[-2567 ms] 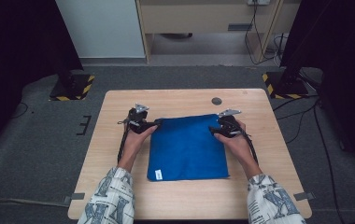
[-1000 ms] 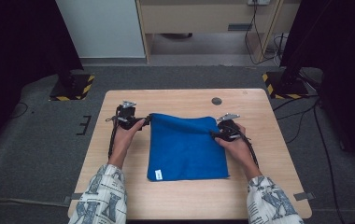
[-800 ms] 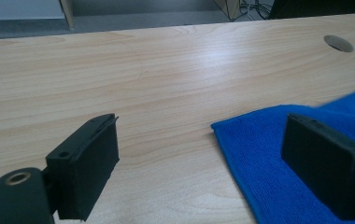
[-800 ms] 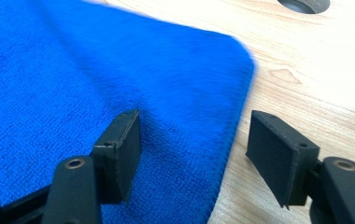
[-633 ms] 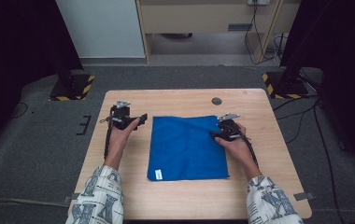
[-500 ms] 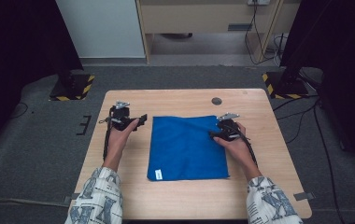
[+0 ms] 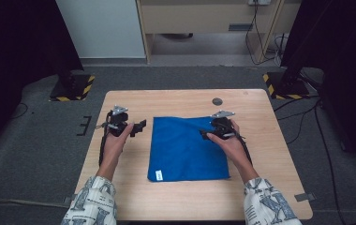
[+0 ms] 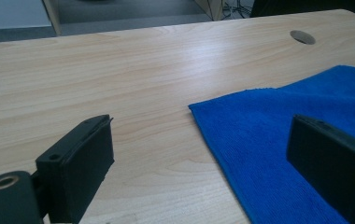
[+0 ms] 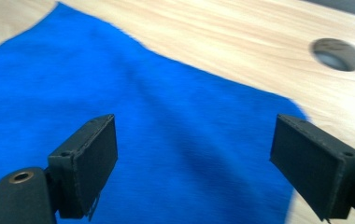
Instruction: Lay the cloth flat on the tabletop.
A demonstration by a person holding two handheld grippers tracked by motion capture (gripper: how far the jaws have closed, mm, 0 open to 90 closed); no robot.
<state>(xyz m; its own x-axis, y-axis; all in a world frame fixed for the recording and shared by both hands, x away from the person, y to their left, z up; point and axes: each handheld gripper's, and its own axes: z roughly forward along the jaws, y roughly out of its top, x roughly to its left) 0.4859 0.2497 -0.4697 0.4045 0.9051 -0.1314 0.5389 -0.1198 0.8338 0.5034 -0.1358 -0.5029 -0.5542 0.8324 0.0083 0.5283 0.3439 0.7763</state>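
Around my work: wooden table (image 7: 176, 197), light grain, with a round hole (image 7: 217, 101) near its far edge. Grey carpet floor (image 7: 31, 154). Two stand bases with yellow-black striped edges (image 7: 71, 88) and (image 7: 284, 85). Beyond them, a wooden cabinet (image 7: 204, 18) and cables (image 7: 255, 28).

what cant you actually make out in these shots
- White tag at the blue cloth's near left corner, high view: too small to read.
- Right claw, high view: its jaws merge darkly with the hand, so their spread is unreadable there; the right gripper view shows them apart.
- Cloth's near edge, both gripper views: cut off by the bottom of the frame.
- Table hole, right gripper view: blurred, its inside unclear.
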